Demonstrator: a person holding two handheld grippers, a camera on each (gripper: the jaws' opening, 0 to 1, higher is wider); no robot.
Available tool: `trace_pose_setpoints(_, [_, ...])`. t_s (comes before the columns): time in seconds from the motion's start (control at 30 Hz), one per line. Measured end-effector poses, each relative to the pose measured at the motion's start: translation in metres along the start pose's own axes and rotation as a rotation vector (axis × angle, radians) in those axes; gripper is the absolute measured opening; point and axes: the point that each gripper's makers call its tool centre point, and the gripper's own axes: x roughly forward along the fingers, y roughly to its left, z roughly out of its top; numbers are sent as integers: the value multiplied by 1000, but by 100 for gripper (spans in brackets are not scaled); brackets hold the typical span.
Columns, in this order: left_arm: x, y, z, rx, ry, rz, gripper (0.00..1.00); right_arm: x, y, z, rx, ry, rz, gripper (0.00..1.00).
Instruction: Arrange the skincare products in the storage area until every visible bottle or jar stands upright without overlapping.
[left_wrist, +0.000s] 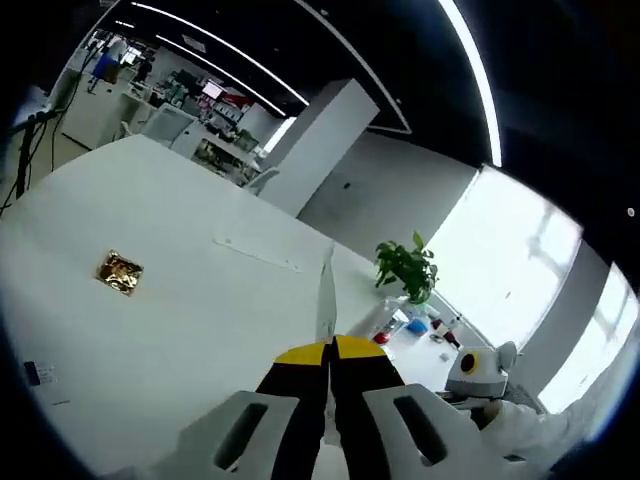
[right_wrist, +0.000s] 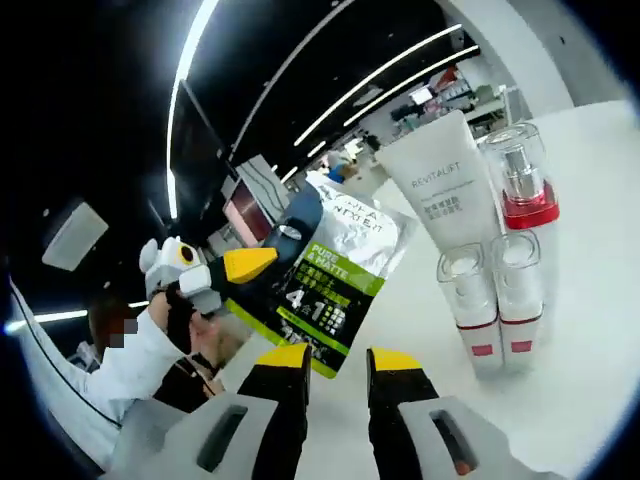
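In the left gripper view, the left tool (left_wrist: 328, 352) rises from the bottom centre with its yellow-tipped jaws pressed together on the thin edge of a sachet (left_wrist: 325, 300), which stands up as a pale sliver between them. Beyond the tool, a broad white counter (left_wrist: 180, 290) spreads across the left and middle of the frame. A small gold foil packet (left_wrist: 120, 272) lies flat on it at centre left, well apart from the tool. At right of centre a potted green plant (left_wrist: 408, 268) stands near the counter's far edge, with a few small red and blue items just below it, too small to name.

In the right gripper view, the right tool (right_wrist: 336, 362) sits at bottom centre, its jaws narrowly apart with nothing between them. The left tool comes in from the left, held by a white-sleeved hand (right_wrist: 190, 325), and grips the silver and green sachet (right_wrist: 335, 275) at its upper left edge, so the sachet hangs tilted just above the right tool. Behind the sachet, upper right of centre, a white tube (right_wrist: 440, 185) stands upright. Beside it a clear pump bottle with a red collar (right_wrist: 520, 180) is upright too. In front of these, at right, two small clear bottles with red bases (right_wrist: 492, 305) stand upright side by side, touching or nearly so.
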Motion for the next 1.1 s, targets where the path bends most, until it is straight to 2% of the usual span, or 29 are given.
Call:
trace_pose_setpoints(0.1, [-1,-16,2,-34,-22,-41,0,1,8,5,99,-35,54,23])
trace_pose_setpoints(0.23, [-3,-32,4,-76,-50,-84,0,1,19,8,177,-62,114,23])
trace_pose_setpoints(0.43, [-4,-36,8,-163,-84,-148,0,1,24,8,232,-70,139,21])
trace_pose_setpoints(0.47, [-5,-36,8,-171,-88,-147,0,1,28,10,273,-84,160,19])
trace_pose_setpoints(0.53, [-5,-34,7,-171,-90,-141,0,1,28,11,291,-93,170,15])
trace_pose_setpoints(0.83, [-7,-18,1,-168,-78,-82,0,3,25,5,285,-54,156,1])
trace_pose_setpoints(1.1, [-1,-2,-11,-100,-35,-7,0,3,9,2,172,-21,48,0])
